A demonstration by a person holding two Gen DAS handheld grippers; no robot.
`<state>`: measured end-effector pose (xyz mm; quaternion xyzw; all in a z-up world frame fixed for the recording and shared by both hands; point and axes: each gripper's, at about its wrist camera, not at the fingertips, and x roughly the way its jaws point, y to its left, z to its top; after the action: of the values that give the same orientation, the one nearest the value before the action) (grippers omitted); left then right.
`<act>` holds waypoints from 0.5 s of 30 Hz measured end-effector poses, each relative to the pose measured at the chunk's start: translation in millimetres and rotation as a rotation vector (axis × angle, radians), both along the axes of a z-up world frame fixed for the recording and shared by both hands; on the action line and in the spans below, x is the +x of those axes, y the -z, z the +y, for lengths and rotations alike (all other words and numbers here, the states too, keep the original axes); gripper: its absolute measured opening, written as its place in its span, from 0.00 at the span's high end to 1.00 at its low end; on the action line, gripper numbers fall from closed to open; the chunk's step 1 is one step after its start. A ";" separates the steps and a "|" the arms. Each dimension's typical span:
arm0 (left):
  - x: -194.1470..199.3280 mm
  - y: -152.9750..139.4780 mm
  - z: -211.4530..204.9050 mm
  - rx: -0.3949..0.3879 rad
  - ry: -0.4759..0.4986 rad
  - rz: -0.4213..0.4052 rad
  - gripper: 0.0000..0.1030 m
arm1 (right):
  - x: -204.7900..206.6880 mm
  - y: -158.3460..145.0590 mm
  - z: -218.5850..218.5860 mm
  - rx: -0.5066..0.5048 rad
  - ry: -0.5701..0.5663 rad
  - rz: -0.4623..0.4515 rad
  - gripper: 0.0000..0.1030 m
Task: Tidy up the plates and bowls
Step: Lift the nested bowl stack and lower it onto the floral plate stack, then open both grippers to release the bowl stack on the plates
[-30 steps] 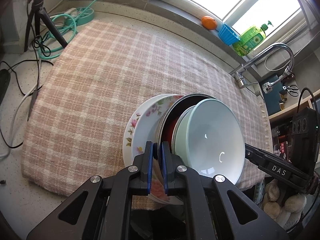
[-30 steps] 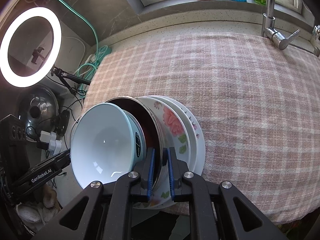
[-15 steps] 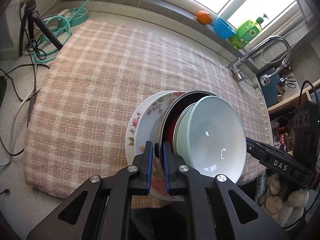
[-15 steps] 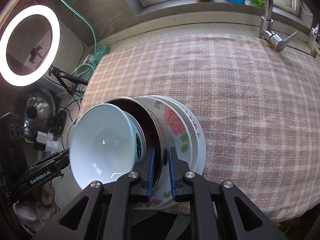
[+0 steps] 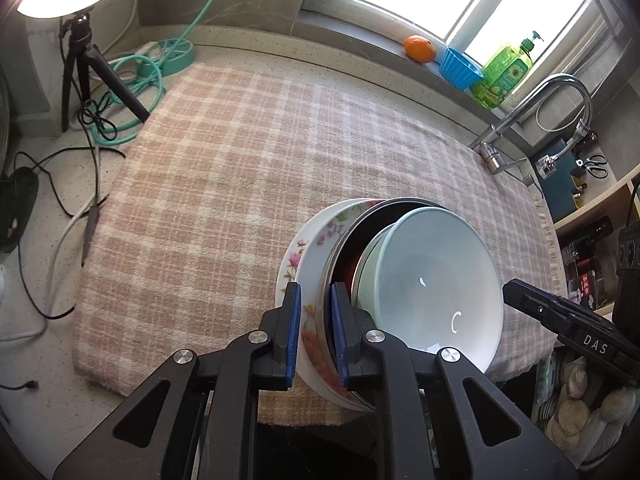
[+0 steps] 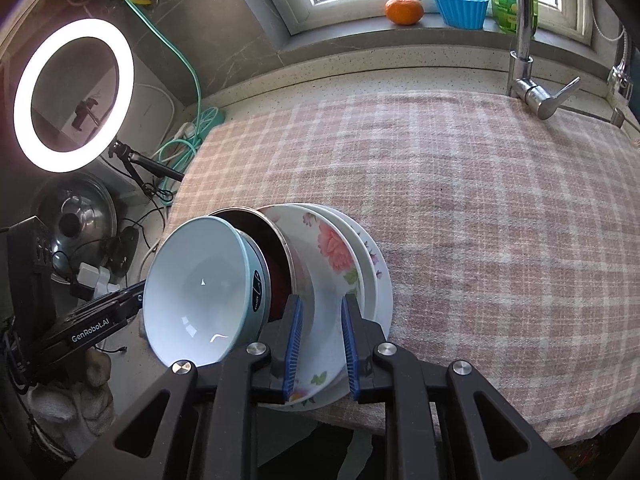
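At the near edge of the checked cloth (image 5: pixel 224 184): stack of dishes — floral plates (image 6: pixel 340 248), dark metal-rimmed dish (image 5: pixel 352 240), pale blue bowl (image 5: pixel 432 280) on top, tilted. Left gripper (image 5: pixel 314 300): jaws opening, rims of the floral plates and dark dish between the blue pads, contact not discernible. Right gripper (image 6: pixel 320 312): jaws opening, plate rim in the gap, pads clear. Beyond the cloth, on the sill: orange (image 6: pixel 404 10), blue cup (image 6: pixel 460 8). Left of the cloth: ring light (image 6: pixel 72 96).

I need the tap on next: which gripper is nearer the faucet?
Right. The right gripper, jaws opening around the floral plates, is on their side toward the faucet; the left gripper, also opening around them, is on the side away from it.
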<state>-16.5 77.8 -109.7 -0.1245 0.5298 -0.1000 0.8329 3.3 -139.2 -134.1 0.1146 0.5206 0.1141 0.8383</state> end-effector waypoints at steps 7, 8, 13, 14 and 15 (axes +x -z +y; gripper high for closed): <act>-6.3 -14.7 6.5 0.007 -0.032 -0.042 0.86 | -11.3 -11.6 2.7 -0.003 0.001 -0.041 0.82; -8.1 -17.1 6.6 0.016 -0.033 -0.051 0.86 | -12.2 -12.7 3.6 -0.004 0.000 -0.046 0.82; -18.4 -30.8 3.9 0.047 -0.036 -0.098 0.81 | -17.9 -18.5 6.9 -0.022 -0.004 -0.079 0.81; -20.7 -33.6 2.2 0.054 -0.032 -0.108 0.80 | -19.4 -19.7 7.1 -0.021 -0.005 -0.083 0.80; -23.1 -36.5 -0.3 0.064 -0.027 -0.119 0.78 | -20.7 -20.7 7.3 -0.019 -0.006 -0.088 0.78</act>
<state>-39.6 77.5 -73.2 -0.0987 0.4807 -0.0790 0.8677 -17.3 -131.9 -113.4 0.0997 0.4846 0.1167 0.8612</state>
